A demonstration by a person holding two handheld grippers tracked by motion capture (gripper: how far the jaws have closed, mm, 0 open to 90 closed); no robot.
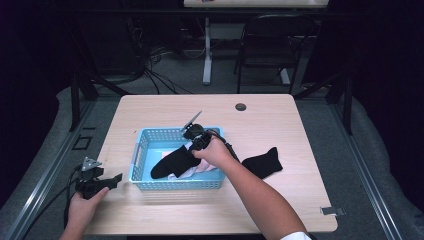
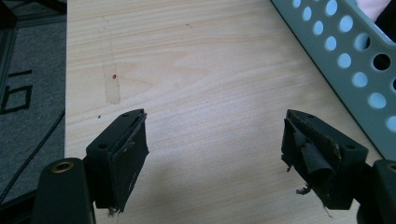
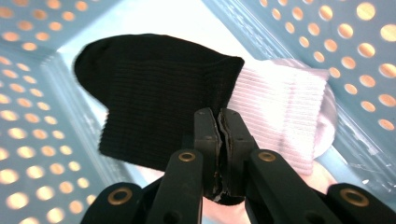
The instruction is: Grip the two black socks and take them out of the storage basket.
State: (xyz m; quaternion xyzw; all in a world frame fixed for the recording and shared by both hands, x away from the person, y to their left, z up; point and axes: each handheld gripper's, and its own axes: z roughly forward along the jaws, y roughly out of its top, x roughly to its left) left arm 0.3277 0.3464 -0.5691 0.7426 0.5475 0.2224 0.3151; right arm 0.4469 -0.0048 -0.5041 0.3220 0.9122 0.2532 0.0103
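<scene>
A black sock [image 1: 172, 162] lies in the blue perforated basket [image 1: 150, 132] on top of a white sock [image 1: 192, 171]. My right gripper [image 1: 193, 145] reaches down into the basket at the sock's upper end. In the right gripper view the jaws of the right gripper [image 3: 219, 116] are pressed together, pinching the edge of the black sock [image 3: 154, 88] where it overlaps the white sock [image 3: 280, 102]. A second black sock [image 1: 262, 162] lies on the table right of the basket. My left gripper [image 1: 117, 178] rests left of the basket; seen close, the left gripper [image 2: 215, 144] is open over bare wood.
The basket wall [image 2: 355, 60] stands close to the left gripper's right side. A round cable hole [image 1: 241, 107] sits at the table's far side and a small metal clip [image 1: 332, 210] near the front right corner. A chair [image 1: 272, 45] stands beyond the table.
</scene>
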